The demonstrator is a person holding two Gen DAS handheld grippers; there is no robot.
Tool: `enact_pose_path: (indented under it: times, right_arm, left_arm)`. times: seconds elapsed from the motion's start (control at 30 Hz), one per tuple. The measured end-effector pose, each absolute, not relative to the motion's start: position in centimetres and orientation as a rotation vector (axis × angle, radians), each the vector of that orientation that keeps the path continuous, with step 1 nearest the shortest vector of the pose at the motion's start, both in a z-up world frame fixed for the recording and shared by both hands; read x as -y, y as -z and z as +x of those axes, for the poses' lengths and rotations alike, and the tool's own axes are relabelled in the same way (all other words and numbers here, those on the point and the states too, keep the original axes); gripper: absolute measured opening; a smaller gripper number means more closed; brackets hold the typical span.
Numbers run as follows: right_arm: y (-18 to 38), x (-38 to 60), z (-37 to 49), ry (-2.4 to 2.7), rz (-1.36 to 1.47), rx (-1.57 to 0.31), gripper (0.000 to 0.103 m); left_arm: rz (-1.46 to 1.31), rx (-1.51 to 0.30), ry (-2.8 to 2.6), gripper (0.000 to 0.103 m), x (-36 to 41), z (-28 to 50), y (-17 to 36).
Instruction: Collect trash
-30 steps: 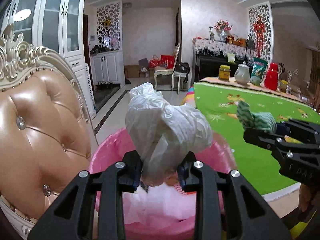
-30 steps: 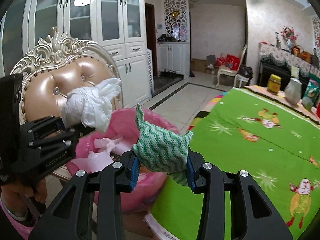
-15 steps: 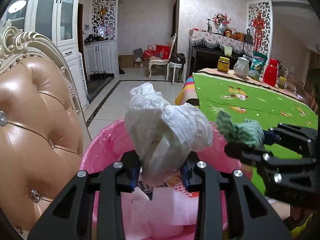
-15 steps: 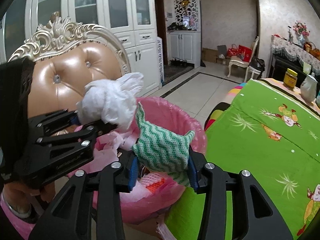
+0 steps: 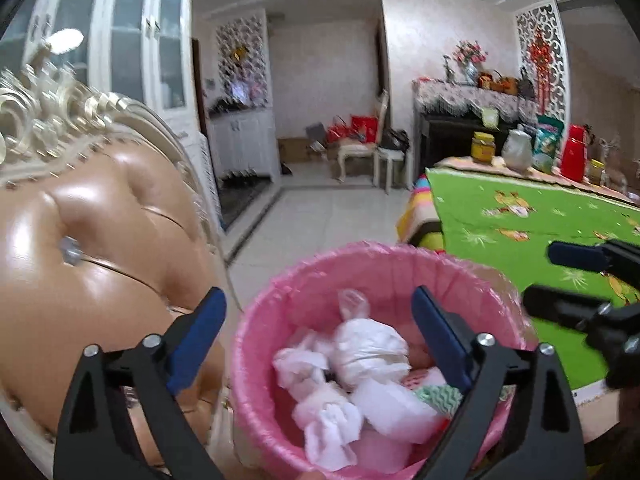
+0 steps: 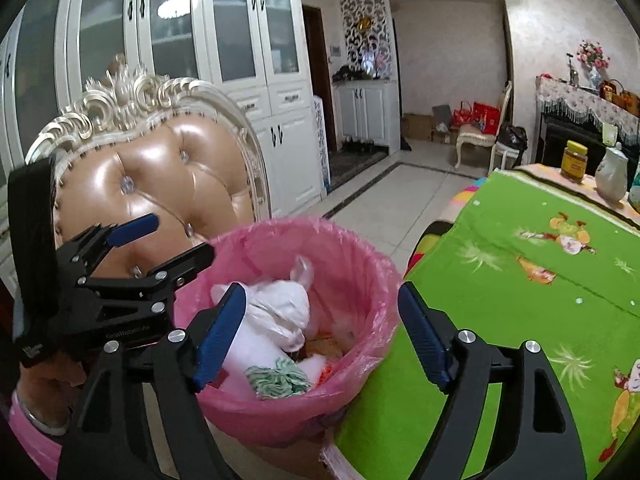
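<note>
Pink-lined bin (image 6: pixel 360 264) between chair (image 6: pixel 160 176) and table edge (image 6: pixel 460 216).

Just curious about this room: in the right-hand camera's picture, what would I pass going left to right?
Left tool → tufted chair → pink trash bin → green tablecloth → yellow-lidded jar → white jug.

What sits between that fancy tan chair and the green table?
The pink-lined trash bin stands between the chair and the green table, holding white wads and a green striped cloth; the right wrist view shows it.
</note>
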State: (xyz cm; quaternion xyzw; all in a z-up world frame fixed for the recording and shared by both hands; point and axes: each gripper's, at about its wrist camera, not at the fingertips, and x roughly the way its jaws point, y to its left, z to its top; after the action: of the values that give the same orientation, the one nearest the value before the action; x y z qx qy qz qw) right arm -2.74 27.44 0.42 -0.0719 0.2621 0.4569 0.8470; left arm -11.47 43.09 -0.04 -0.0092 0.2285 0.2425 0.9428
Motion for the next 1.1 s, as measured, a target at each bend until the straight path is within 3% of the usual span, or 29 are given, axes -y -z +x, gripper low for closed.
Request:
enact_pose_path:
  times: [0.17,0.4,0.8,1.1]
  right_arm:
    - [-3.6,-24.0,-3.7,-0.938,-0.092,-0.499,0.086]
    - [-6.2,-19.8,-6.6,-0.952,-0.09,-0.44,0.086]
    - [-1.0,-16.5,-9.6,-0.95,-0.146,-0.509,0.086]
    - [0.5,-15.9,-9.8,-0.93,-0.194,-0.496,0.086]
  left_arm:
    - [0.047,-0.354,-0.598,0.099,-41.3,-14.7,-2.5]
    - [0.026,-0.366,-0.621,0.099,-39.0,-17.6,-4.5]
    - [-0.002,-0.516,-0.497,0.099,-33.2,-20.8,-0.3]
    - [-0.034,-0.464,-0.514,0.099,-31.6,-21.3,0.4]
